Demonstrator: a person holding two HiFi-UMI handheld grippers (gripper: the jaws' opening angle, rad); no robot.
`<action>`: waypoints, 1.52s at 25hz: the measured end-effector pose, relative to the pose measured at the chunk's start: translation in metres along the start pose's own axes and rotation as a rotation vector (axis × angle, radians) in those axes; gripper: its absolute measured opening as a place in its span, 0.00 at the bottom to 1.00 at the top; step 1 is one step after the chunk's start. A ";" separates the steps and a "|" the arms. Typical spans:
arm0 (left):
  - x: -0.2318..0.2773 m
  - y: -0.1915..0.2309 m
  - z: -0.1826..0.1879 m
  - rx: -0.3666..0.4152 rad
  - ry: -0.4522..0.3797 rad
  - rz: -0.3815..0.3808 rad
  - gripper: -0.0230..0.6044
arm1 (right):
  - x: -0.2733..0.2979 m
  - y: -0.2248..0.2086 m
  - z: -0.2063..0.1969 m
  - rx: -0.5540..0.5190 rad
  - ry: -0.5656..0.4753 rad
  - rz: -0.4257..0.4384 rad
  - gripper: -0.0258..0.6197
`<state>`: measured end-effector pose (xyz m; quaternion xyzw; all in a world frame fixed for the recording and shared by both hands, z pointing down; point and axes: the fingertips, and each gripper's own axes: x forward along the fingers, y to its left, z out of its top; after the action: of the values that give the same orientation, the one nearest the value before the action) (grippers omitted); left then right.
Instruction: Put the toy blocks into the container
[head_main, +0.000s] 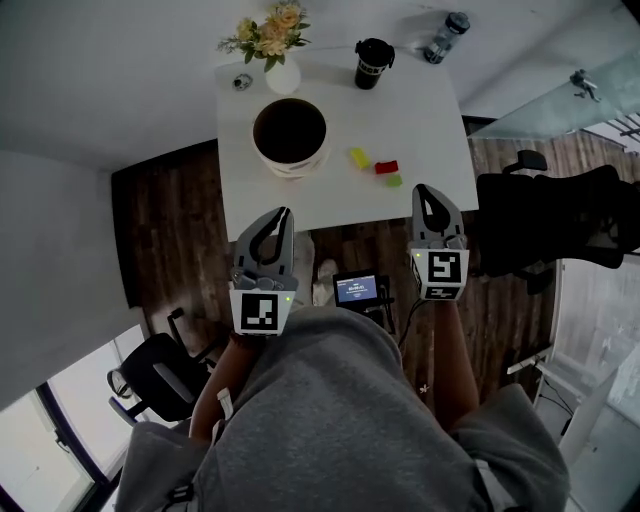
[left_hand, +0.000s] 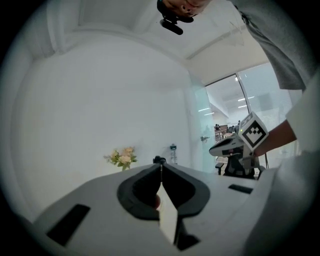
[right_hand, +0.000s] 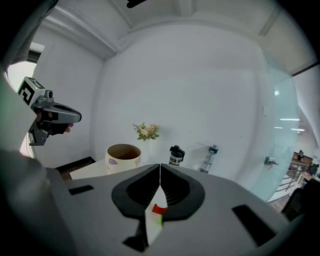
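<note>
On the white table (head_main: 430, 125) lie three toy blocks in a row: yellow (head_main: 359, 157), red (head_main: 386, 167) and green (head_main: 395, 181). To their left stands the cream container (head_main: 289, 135), its dark inside showing nothing. My right gripper (head_main: 421, 190) hovers at the table's near edge, just right of the green block, shut and empty. My left gripper (head_main: 286, 213) hangs over the near edge, below the container, its jaws also closed on nothing. In the right gripper view the tips (right_hand: 160, 166) meet, with the red block (right_hand: 159, 208) showing behind the lower gap and the container (right_hand: 123, 156) at left.
A vase of flowers (head_main: 272, 45), a black cup (head_main: 372, 62) and a bottle (head_main: 447, 37) stand at the table's far side. A black office chair (head_main: 560, 220) is at the right, another chair (head_main: 150, 375) at lower left. A small screen device (head_main: 360, 290) sits on the wooden floor.
</note>
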<state>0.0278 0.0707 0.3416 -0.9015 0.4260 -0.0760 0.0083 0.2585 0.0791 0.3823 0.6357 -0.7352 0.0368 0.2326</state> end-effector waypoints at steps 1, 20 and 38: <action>0.007 0.002 -0.005 -0.009 0.007 -0.013 0.06 | 0.008 0.001 -0.002 -0.013 0.021 0.023 0.05; 0.120 0.085 -0.024 0.086 -0.002 -0.183 0.06 | 0.120 0.005 -0.089 0.057 0.438 0.229 0.18; 0.163 0.119 -0.044 0.041 0.073 -0.055 0.06 | 0.134 0.008 -0.222 -0.182 0.815 0.526 0.43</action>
<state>0.0322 -0.1286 0.3972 -0.9091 0.3995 -0.1176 0.0093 0.3049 0.0351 0.6343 0.3395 -0.7202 0.2757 0.5386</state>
